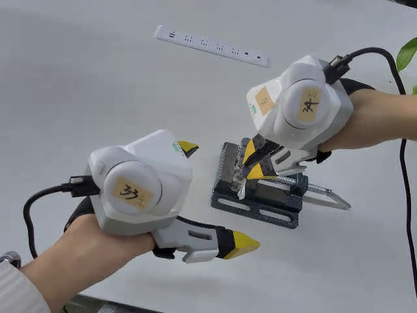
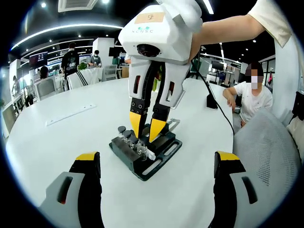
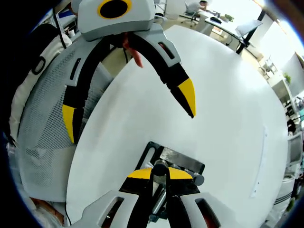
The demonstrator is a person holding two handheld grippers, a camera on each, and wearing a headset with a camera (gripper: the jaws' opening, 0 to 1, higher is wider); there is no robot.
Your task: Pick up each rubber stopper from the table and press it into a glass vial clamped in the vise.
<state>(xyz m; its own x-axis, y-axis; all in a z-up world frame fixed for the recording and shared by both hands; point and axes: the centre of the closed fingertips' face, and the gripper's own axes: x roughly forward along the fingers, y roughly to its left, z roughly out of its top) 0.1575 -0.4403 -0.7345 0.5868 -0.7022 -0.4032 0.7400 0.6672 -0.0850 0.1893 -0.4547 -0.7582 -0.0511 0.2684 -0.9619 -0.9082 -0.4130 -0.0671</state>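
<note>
A small black vise point(image 1: 260, 207) stands on the white table and clamps a row of glass vials point(image 2: 128, 137), some capped with dark stoppers. My right gripper point(image 1: 255, 162) points down over the vise, its yellow tips close together. In the right gripper view its jaws point(image 3: 160, 173) are shut on a dark rubber stopper point(image 3: 160, 167) right above the vise point(image 3: 183, 159); a stoppered vial point(image 3: 198, 179) stands beside it. My left gripper point(image 1: 217, 195) hovers wide open on the near left side of the vise, holding nothing. It faces the right gripper point(image 2: 147, 124).
A white power strip point(image 1: 212, 45) lies at the far side of the table. The vise's screw handle point(image 1: 326, 193) sticks out to the right. Black cables trail from both grippers. A grey mesh chair point(image 2: 266, 152) and seated people are beyond the table edge.
</note>
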